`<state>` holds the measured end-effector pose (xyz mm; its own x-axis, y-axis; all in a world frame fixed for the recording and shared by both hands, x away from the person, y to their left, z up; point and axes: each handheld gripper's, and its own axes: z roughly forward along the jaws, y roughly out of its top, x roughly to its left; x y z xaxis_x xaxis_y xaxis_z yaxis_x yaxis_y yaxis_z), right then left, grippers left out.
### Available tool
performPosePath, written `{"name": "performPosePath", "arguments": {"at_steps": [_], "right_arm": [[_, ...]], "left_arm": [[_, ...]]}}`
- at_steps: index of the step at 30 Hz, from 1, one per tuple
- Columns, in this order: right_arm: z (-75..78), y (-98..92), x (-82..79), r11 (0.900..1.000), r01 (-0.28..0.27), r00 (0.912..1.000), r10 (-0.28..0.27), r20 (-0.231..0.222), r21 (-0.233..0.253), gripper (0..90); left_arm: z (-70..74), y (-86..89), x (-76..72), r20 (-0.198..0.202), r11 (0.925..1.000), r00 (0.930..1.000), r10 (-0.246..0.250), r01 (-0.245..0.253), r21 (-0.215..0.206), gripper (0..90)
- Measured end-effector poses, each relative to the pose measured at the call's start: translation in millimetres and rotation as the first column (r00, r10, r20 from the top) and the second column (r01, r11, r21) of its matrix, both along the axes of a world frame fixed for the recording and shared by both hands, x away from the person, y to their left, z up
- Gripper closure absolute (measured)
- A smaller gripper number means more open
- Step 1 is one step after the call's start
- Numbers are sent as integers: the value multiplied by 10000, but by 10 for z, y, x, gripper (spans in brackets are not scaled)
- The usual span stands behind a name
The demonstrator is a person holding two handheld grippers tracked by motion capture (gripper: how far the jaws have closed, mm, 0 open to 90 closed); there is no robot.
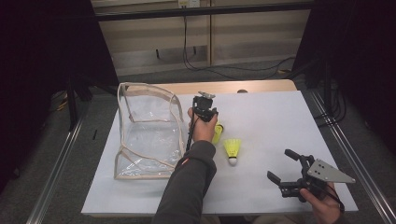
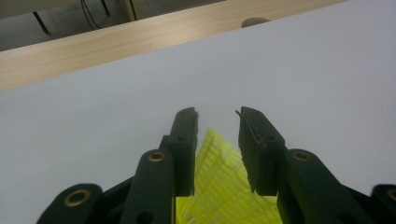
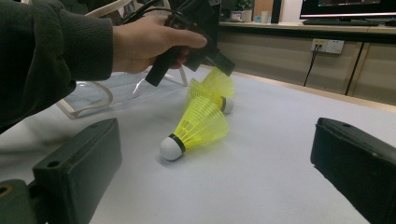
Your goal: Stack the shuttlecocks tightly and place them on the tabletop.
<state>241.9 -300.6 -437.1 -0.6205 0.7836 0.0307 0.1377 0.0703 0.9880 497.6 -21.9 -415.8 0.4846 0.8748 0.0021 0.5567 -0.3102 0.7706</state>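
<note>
Two yellow shuttlecocks are seen near the centre of the white tabletop (image 1: 261, 116) in the high view. The farther shuttlecock (image 1: 217, 132) lies just beside the person's left hand (image 1: 201, 128), and the nearer shuttlecock (image 1: 232, 150) lies at about 4 o'clock from it, the two close together, with the white cork of the nearer one turned toward 6 o'clock.

The left claw (image 1: 205, 112) is held over the farther shuttlecock. In the left gripper view its jaws are seen parted, with the yellow mesh skirt (image 2: 219, 186) showing low in the gap between them; whether the jaws touch the skirt cannot be told.

The right claw (image 1: 285, 167) is held near the 5 o'clock corner of the tabletop, well apart from both shuttlecocks. Its jaws are spread wide, and nothing is gripped. In the right gripper view the nearer shuttlecock is seen lying on its side between the two jaws but farther off.

A clear plastic bag (image 1: 144, 130) with beige edging stands at 9 o'clock from the left hand, just beside the dark sleeve (image 1: 187, 186).
</note>
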Motion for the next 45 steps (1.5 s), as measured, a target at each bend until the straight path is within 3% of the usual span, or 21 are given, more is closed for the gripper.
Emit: {"name": "performPosePath", "arguments": {"at_steps": [13, 23, 32, 45], "right_arm": [[-1, 6, 1, 10000, -42, 10000, 42, 1, 18, 12], [-2, 6, 1, 10000, -50, 10000, 50, -6, 15, 12], [-3, 9, -1, 10000, -51, 10000, 51, -38, 23, 13], [-2, 8, 0, 10000, -60, 10000, 60, 10, 4, 12]], "left_arm": [[2, -4, -6, 17, 9999, 9999, 151, -151, -9, 662], [0, 4, 4, -82, 9989, 9995, 316, -318, -358, 629], [17, 15, 5, -68, 9982, 9990, 452, -455, -397, 610], [5, -14, -7, -272, 9989, 9992, 300, -309, -363, 671]]}}
